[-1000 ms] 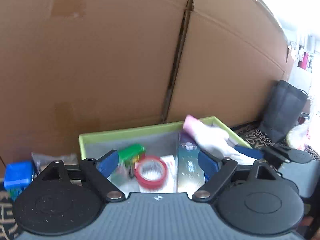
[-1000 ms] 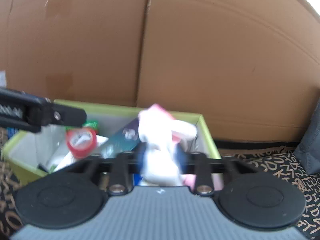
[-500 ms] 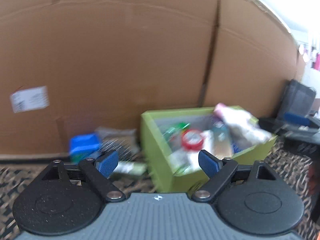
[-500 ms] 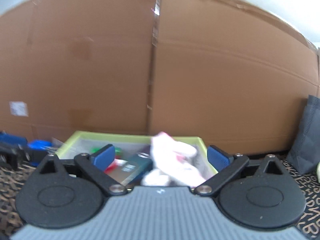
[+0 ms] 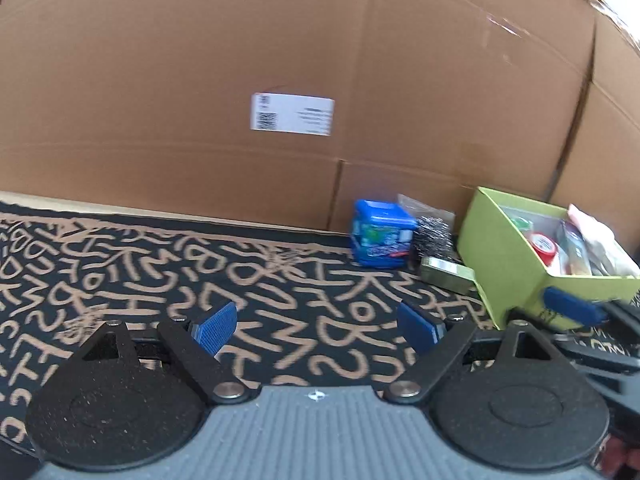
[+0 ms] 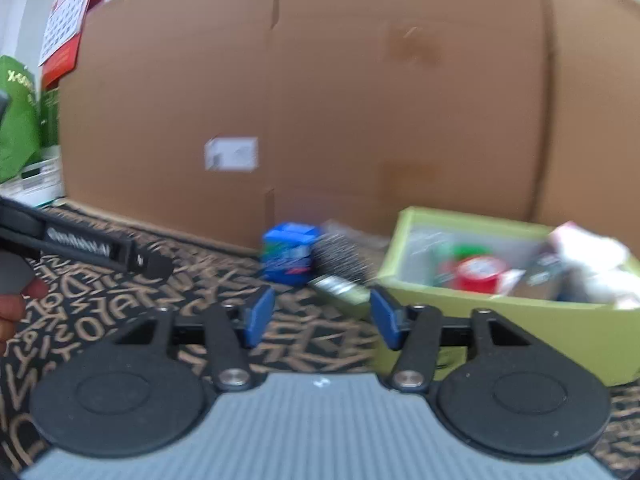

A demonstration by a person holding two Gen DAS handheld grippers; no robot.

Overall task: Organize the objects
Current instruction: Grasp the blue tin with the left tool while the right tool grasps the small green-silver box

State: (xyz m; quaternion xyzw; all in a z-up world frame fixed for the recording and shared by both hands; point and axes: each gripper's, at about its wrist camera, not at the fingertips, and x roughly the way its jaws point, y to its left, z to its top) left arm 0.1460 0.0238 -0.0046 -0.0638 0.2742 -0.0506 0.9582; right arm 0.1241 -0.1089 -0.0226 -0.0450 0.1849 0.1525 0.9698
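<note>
3 things are left on my mat [image 5: 168, 280]: a blue box [image 5: 382, 236], a wire brush [image 5: 434, 236] and a flat tin [image 5: 448, 274], bunched against the cardboard wall [image 5: 280, 40], ahead and right of my left gripper [image 5: 318, 326] and touching or nearly touching one another. My bin [image 5: 508, 264] sits just past them, further right, and already holds a red tape roll [image 6: 478, 274], a pink-and-white pack [image 6: 592, 256], something green and a few cartons I cannot make out. So I judge most of the sorting done, with these 3 to go.

My left gripper stands wide open with nothing between its pads, only bare mat under it. My right gripper [image 6: 318, 318] is about half open and empty; its jaws have just been closing, with nothing between them. From it, the box is straight ahead, the brush and tin just ahead and slightly right, and the bin close on the right with its near wall beside the right finger. That view is blurred, so fine detail is lost.

Next, I would take the tin or brush with the right gripper, since they lie nearest its pads. The tin is low and flat, so I expect it needs a shallow approach.
</note>
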